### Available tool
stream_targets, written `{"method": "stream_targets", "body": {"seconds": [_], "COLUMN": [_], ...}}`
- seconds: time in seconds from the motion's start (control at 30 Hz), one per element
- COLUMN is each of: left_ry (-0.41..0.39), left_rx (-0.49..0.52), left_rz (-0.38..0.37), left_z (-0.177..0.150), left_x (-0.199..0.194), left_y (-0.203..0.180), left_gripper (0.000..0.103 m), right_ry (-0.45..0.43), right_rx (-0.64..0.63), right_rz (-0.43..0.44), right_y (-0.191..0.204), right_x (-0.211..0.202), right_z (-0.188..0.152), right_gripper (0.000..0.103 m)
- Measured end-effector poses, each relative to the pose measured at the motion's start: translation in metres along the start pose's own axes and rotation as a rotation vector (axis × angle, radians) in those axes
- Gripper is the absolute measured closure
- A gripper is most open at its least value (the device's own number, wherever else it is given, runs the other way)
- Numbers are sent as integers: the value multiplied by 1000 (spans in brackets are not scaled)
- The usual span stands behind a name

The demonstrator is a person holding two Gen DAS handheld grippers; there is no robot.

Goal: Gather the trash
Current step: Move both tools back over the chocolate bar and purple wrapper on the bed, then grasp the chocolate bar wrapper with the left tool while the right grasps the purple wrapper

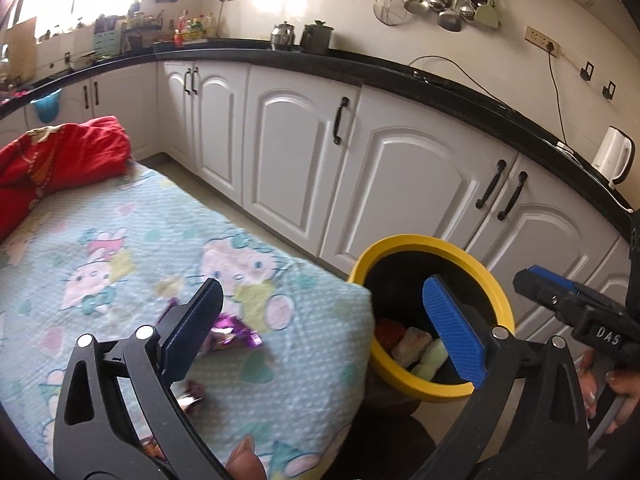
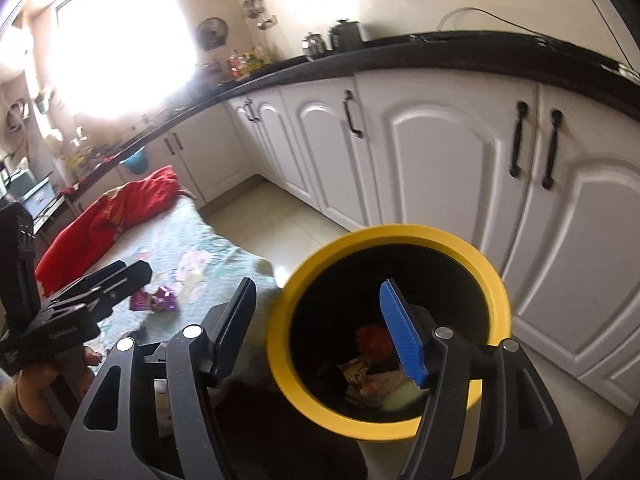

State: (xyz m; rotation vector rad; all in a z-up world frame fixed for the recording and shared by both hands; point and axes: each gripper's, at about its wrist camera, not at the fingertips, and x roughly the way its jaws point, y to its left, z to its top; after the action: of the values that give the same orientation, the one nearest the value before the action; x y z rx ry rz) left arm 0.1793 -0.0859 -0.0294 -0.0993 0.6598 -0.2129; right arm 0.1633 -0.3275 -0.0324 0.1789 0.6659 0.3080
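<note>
Both tongs, left [image 1: 320, 328] and right [image 2: 320, 328], gape wide and empty. Yellow-rimmed bin [image 2: 496, 280] beneath right tongs holds wrappers [image 2: 372, 380]; purple wrapper [image 1: 234, 334] lies on bed [image 1: 120, 216] by left tongs' left finger, beside white kitchen cabinets [image 1: 288, 160].

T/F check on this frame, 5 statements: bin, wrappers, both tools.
1. The left tool is open and holds nothing. True.
2. The yellow-rimmed bin is empty. False: it already holds several pieces of trash.
3. A purple wrapper lies on the patterned sheet. True.
4. The right tool is shut on a wrapper. False: it is open and empty, over the bin's mouth.
5. The bin stands on the black countertop. False: it stands on the floor beside the sheet, in front of the white cabinets.
</note>
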Motion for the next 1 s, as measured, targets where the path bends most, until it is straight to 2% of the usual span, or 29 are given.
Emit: {"method": "stream_targets", "body": {"seconds": [0.27, 0.6, 0.67, 0.9, 1.0], "left_ry": [9, 87, 112, 168, 191], "left_rx": [-4, 5, 5, 7, 13], "left_rz": [57, 82, 73, 57, 34], "left_z": [-18, -46, -52, -68, -73], "left_x": [-20, -28, -28, -27, -26], "left_y": [36, 76, 83, 96, 96], "left_gripper": [11, 11, 14, 37, 41], "right_ry": [34, 114, 126, 184, 220], "right_rx": [-89, -197, -233, -347, -407], "right_rz": [43, 116, 132, 207, 229], "right_y": [32, 78, 92, 138, 157], "right_x": [13, 40, 48, 81, 100], "right_z": [6, 4, 4, 3, 0], "right_gripper": [40, 40, 40, 40, 40]}}
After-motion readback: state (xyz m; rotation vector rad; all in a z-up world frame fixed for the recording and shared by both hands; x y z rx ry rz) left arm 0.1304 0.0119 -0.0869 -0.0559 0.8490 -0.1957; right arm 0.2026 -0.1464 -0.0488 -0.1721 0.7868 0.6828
